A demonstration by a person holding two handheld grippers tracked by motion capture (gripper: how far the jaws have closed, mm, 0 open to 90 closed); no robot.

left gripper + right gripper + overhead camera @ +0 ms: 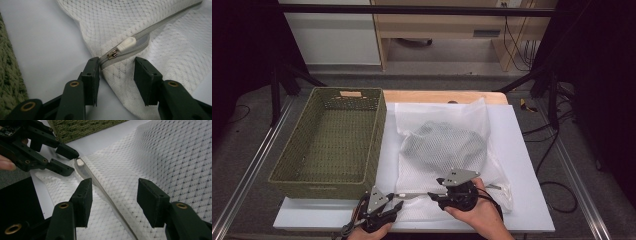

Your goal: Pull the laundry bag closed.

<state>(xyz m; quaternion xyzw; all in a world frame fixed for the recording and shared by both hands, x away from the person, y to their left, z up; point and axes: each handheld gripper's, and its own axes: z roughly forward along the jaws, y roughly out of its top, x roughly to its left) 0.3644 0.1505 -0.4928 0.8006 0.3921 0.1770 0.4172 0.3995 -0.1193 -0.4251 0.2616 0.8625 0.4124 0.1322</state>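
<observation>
White mesh laundry bag (447,150) with a grey garment inside is lying on the white table sheet (527,200), just right of the woven green basket (332,140). Its grey zipper (130,51) with a white pull tab (127,44) is sitting between the left gripper (116,75) jaws, which are standing apart around that corner. The right gripper (113,200) is hovering with jaws spread over the zipper line. Grey floor and pale furniture are lying beyond.
</observation>
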